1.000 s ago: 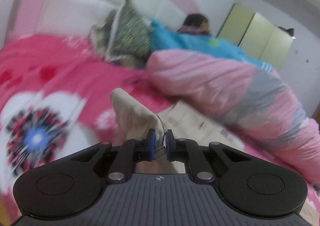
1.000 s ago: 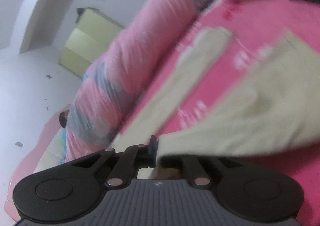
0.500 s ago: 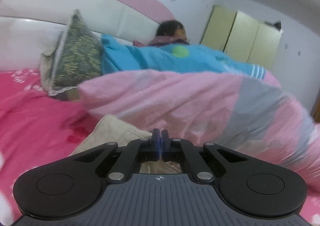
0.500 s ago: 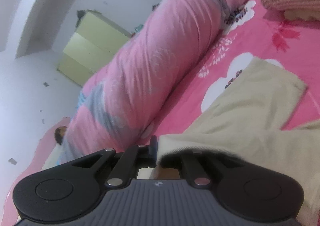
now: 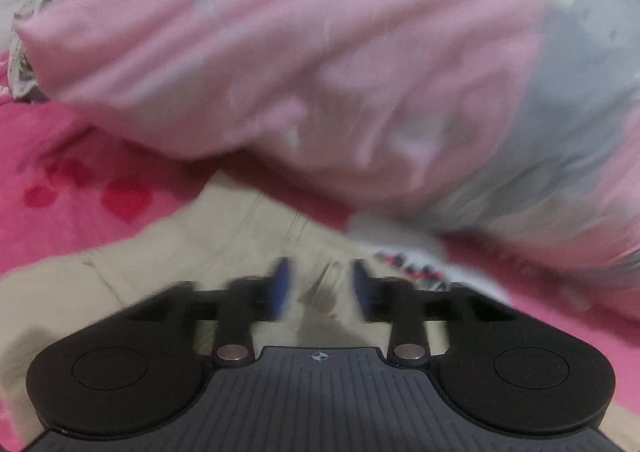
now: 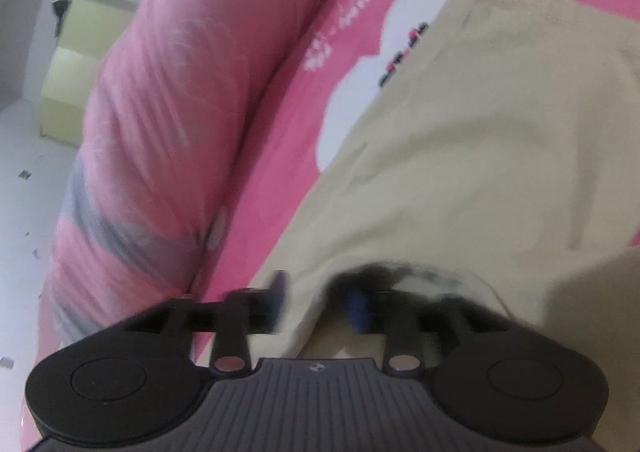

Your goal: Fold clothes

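Change since a second ago: both hand-held grippers, then clamped on beige cloth, have carried it across the bed toward the pink quilt roll, and their jaws have just been opening.
Left hand-held gripper (image 5: 320, 286): jaws parted; beige cloth lies between and below the blue pads, which no longer press on it, as far as the blur lets me tell.
Right hand-held gripper (image 6: 320, 298): jaws parted too; a fold of cloth drapes over its right finger and hides part of it, with nothing pinched.
Beige garment (image 6: 460, 171): spread on the bed right under and ahead of both grippers, its far hem ahead and to the right of the right one.
Bed sheet (image 5: 80, 179): pink, flowered, showing left of the left gripper and around the garment.
Quilt roll (image 5: 300, 71): pink and grey, just beyond the garment.
Step in hand: releasing the edge just folded over.
Next move, as I judge it: back both grippers clear without dragging the cloth, check that the edges line up, then pick fresh corners for the next fold.
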A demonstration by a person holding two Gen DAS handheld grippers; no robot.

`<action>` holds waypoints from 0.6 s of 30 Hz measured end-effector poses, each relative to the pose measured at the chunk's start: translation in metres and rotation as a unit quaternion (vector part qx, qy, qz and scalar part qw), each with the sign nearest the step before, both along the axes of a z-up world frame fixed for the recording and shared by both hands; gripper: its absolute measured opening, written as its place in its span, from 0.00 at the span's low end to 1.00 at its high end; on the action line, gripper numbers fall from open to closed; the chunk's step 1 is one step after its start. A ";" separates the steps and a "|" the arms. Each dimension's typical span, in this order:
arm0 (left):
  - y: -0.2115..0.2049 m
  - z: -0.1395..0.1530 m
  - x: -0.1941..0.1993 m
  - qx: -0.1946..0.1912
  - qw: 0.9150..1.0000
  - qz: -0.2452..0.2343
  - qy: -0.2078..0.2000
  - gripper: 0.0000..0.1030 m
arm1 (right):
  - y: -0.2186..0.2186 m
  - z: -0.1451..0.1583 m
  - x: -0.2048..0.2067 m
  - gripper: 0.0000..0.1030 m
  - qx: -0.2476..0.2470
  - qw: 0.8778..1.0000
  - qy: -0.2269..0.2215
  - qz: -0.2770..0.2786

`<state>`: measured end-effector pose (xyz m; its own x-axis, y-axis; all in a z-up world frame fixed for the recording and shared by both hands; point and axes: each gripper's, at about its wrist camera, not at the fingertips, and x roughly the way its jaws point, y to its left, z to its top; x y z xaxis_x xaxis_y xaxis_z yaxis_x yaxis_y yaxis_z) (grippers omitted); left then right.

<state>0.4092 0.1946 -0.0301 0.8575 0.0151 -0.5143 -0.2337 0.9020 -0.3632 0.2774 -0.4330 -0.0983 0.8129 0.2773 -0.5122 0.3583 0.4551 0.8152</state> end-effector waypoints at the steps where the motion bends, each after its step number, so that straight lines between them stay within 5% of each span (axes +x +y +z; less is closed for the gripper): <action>1: 0.003 0.011 -0.010 -0.001 1.000 -0.006 -0.011 0.46 | -0.001 0.007 -0.007 0.59 -0.004 1.000 -0.003 0.002; 3: 0.007 0.032 -0.036 0.001 0.999 -0.020 -0.024 0.56 | -0.006 0.025 -0.023 0.75 -0.017 1.000 -0.005 -0.001; 9: 0.007 0.054 -0.121 0.018 0.998 -0.060 -0.013 0.67 | -0.015 0.067 -0.079 0.84 -0.011 1.000 -0.026 -0.007; 14: 0.015 0.013 -0.163 -0.064 0.995 -0.068 0.041 0.67 | 0.030 0.051 -0.122 0.88 0.022 0.999 -0.004 0.039; 18: 0.021 -0.030 -0.175 -0.155 0.984 -0.036 0.076 0.67 | 0.064 0.018 -0.125 0.87 0.040 0.997 0.024 0.061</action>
<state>0.2338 0.2159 -0.0606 0.7631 -0.2208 -0.6074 -0.2469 0.7689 -0.5897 0.1523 -0.3690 -0.0799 0.7452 0.4150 -0.5219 0.3439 0.4313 0.8341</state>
